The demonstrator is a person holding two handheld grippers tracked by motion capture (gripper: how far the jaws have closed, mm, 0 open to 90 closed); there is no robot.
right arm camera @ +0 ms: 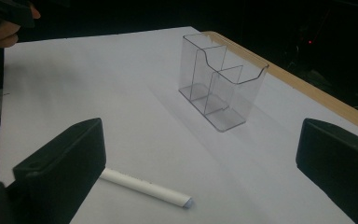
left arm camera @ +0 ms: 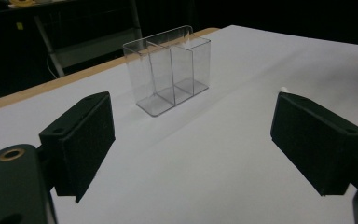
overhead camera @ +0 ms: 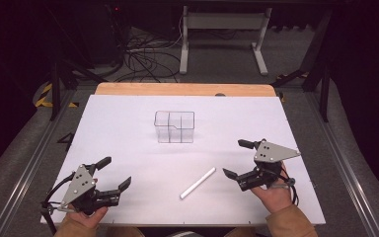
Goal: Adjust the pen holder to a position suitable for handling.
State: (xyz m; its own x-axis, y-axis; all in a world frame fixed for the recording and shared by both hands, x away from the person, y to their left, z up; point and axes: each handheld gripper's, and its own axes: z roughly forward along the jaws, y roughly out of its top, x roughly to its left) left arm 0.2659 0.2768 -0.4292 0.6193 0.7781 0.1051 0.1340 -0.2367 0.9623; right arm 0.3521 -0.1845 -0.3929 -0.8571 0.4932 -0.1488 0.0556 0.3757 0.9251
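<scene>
Both grippers are wide open holding nothing, left gripper [overhead camera: 114, 173] at the desk's [overhead camera: 128, 113] near-left corner, right gripper [overhead camera: 237, 159] beside the white stick [overhead camera: 198, 182], clear box [overhead camera: 174, 127] mid-desk.

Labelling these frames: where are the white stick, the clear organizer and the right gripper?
white stick [overhead camera: 198, 182], high view, mid-length.
clear organizer [overhead camera: 174, 127], high view, front wall.
right gripper [overhead camera: 233, 159], high view, between its open jaws.

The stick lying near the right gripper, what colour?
White stick; the right gripper view shows it best.
</scene>
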